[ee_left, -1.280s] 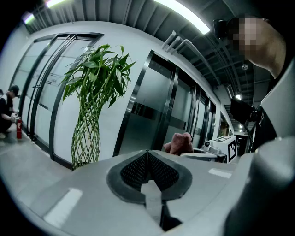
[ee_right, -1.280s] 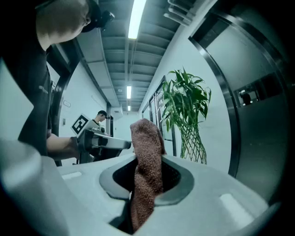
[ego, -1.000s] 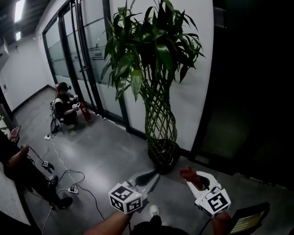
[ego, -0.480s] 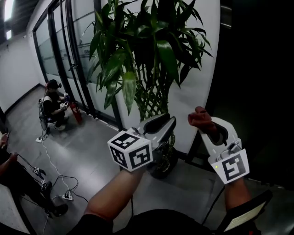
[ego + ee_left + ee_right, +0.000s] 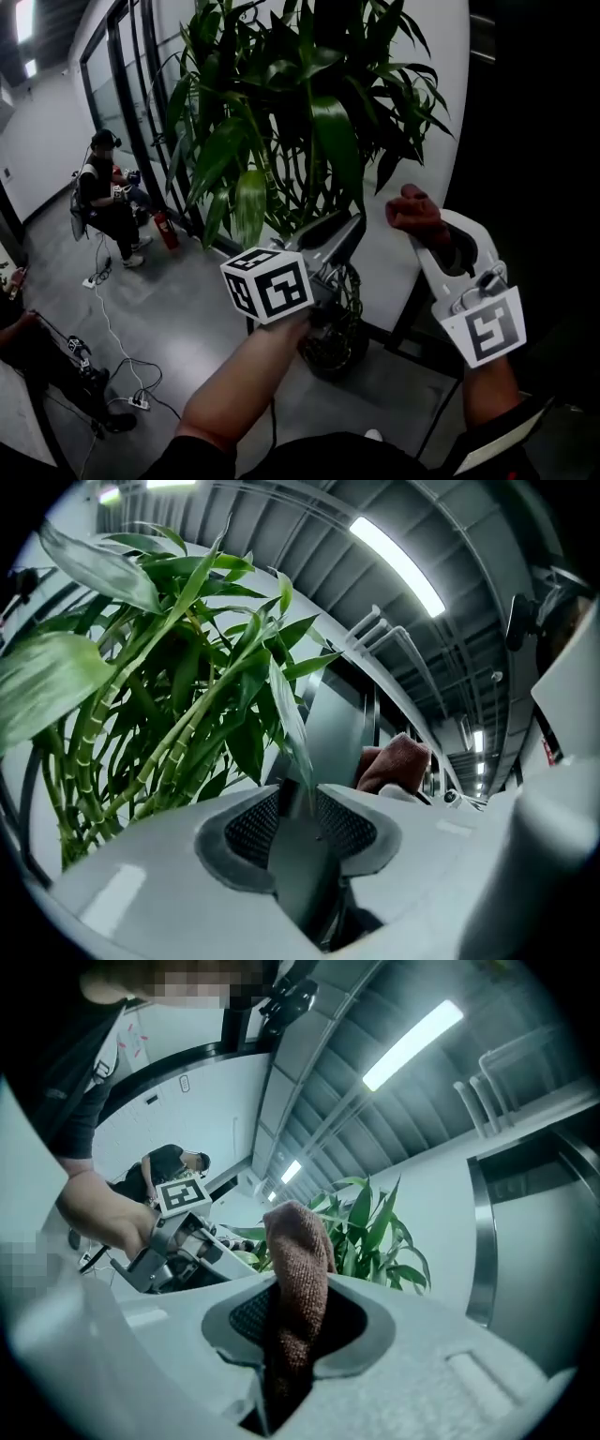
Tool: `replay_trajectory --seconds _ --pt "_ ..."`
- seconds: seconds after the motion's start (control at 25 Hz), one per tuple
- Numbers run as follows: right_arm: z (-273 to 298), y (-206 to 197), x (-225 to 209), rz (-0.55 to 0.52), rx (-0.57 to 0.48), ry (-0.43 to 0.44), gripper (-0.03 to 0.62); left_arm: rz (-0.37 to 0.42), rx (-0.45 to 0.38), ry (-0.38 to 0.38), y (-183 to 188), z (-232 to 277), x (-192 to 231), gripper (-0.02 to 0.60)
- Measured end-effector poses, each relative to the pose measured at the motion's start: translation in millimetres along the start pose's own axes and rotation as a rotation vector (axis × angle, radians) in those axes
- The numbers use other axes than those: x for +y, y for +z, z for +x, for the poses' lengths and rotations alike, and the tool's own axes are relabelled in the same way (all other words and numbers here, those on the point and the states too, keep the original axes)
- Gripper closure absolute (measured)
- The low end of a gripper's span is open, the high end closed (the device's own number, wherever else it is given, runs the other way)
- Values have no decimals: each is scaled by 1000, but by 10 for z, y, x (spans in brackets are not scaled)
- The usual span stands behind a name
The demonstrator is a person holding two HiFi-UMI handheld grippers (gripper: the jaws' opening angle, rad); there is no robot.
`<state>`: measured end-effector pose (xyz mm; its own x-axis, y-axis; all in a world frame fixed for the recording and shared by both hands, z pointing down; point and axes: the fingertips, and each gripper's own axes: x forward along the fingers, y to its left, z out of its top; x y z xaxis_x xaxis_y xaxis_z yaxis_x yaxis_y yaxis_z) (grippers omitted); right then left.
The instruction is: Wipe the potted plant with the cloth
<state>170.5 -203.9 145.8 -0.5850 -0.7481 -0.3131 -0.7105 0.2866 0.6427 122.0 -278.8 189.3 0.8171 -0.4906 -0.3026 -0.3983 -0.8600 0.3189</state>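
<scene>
The potted plant (image 5: 281, 103) has broad green leaves, a braided lattice stem and a black pot (image 5: 330, 347) on the grey floor. My left gripper (image 5: 345, 228) is raised to the lower leaves. In the left gripper view its jaws (image 5: 302, 810) are opening, and a narrow leaf tip (image 5: 292, 726) hangs between the pads without being pressed. My right gripper (image 5: 424, 223) is up beside it on the right, shut on a reddish-brown cloth (image 5: 411, 208). The cloth (image 5: 298, 1260) sticks up out of those jaws (image 5: 296, 1314), with the plant's leaves (image 5: 370, 1232) just beyond.
A person sits on a chair (image 5: 105, 195) at the left by the glass doors (image 5: 141, 103), with a red fire extinguisher (image 5: 167, 230) near. Cables (image 5: 117, 347) trail over the floor toward another person (image 5: 33, 352). A white wall (image 5: 412, 112) backs the plant; a dark doorway (image 5: 534, 150) stands right.
Both grippers have risen from near the pot to leaf height, and the view has tilted up. The left jaws have spread wider. The cloth stays in the right gripper.
</scene>
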Motion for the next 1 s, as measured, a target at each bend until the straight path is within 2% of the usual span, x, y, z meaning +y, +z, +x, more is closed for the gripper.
replay_trajectory --seconds 0.32,0.4,0.48,0.6,0.76,0.88,1.0 --pt "340 146 -231 -89 -94 93 533 -36 -59 -50 51 209 -100 452" --pt "421 154 -212 -102 -106 118 533 -32 -73 -44 69 217 -81 560" --pt "514 149 -176 -132 -103 147 533 -21 -78 -39 74 199 -68 563" --pt "695 102 -147 -242 -45 173 533 13 -72 -18 63 126 -39 565" --pt "1039 98 -135 -402 47 172 533 90 -22 57 -41 -3 76 565" --pt "1288 210 -127 -526 44 148 533 156 13 111 -119 -92 149 565" --pt "1495 302 -115 -603 51 138 533 174 35 137 -185 -178 190 565"
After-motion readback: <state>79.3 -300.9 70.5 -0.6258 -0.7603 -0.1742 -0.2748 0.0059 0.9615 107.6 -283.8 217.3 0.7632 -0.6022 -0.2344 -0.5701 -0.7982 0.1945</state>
